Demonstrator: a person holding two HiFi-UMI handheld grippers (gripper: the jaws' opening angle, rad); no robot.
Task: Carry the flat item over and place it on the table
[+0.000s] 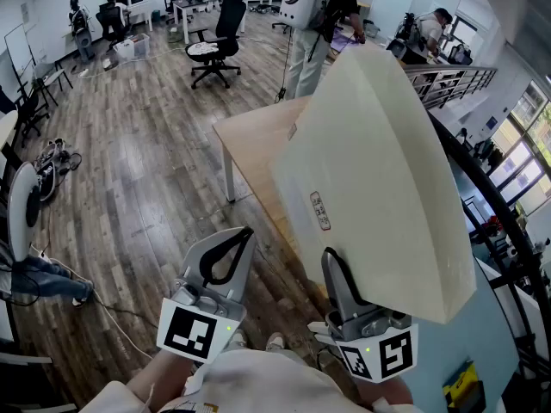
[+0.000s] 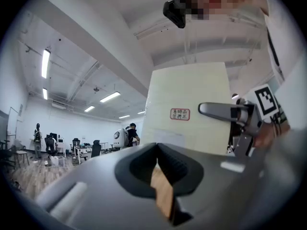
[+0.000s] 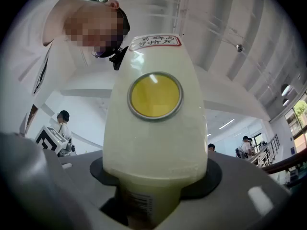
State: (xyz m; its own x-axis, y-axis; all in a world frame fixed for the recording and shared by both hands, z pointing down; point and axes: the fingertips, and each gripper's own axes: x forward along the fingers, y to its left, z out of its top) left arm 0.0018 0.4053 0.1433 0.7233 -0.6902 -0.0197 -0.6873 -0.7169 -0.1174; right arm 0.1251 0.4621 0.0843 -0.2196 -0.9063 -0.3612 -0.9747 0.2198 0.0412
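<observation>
A large flat cream-coloured item [image 1: 379,179] with a small red-framed label stands tilted on edge above the light wooden table [image 1: 254,140]. My right gripper [image 1: 340,269] is shut on its lower edge; one finger shows, the other is hidden behind it. In the right gripper view the flat item [image 3: 153,143] rises edge-on from between the jaws, with a yellow disc [image 3: 154,96] on it. My left gripper [image 1: 244,236] hangs to the left of the item, apart from it, shut with nothing held. The left gripper view shows the flat item [image 2: 187,104] and my right gripper [image 2: 225,111] on it.
A black office chair [image 1: 219,37] and desks stand at the back of the wood floor. A person in white [image 1: 306,24] stands beyond the table's far end. A metal railing [image 1: 452,80] runs along the right. Cables and shoes [image 1: 52,157] lie at the left.
</observation>
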